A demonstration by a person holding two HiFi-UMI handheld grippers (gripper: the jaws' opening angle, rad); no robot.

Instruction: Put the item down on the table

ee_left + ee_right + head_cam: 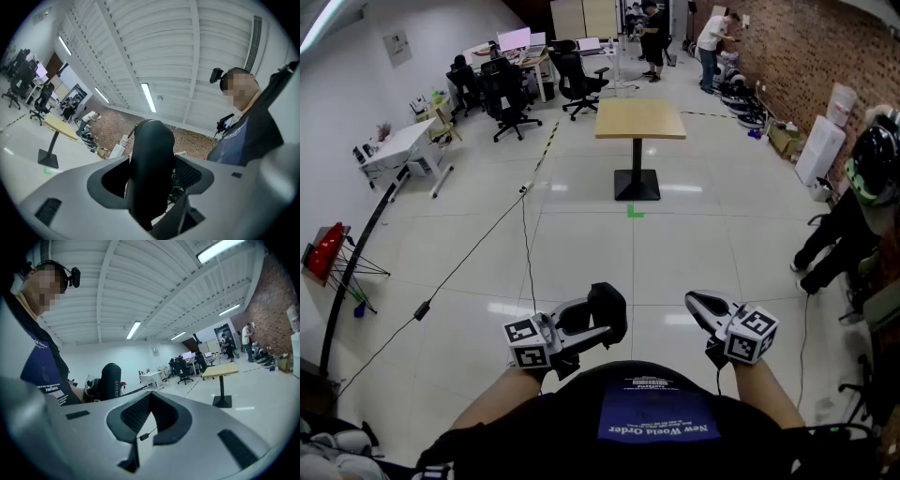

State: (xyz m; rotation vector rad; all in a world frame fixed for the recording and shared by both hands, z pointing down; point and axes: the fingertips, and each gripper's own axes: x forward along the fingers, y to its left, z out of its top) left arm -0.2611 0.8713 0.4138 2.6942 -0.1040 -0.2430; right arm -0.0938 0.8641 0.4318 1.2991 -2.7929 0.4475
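A black, rounded, oblong item [607, 311] hangs in the air close to my chest, and my left gripper [602, 326] is shut on it, jaws spread wide round its sides. In the left gripper view the item [151, 159] stands upright between the grey jaws and fills the gap. My right gripper [694, 302] is beside it on the right, shut, with nothing in it; in its own view the jaws [151, 398] meet at a point. The square wooden table [640, 119] on a black pedestal stands several steps ahead on the tiled floor.
A green tape mark [635, 212] lies in front of the table's base. A black cable [525, 234] runs over the floor on the left. Office chairs [508, 98] and desks stand at the back left. A person [848, 220] sits at the right, and white boxes [820, 148] stand by the brick wall.
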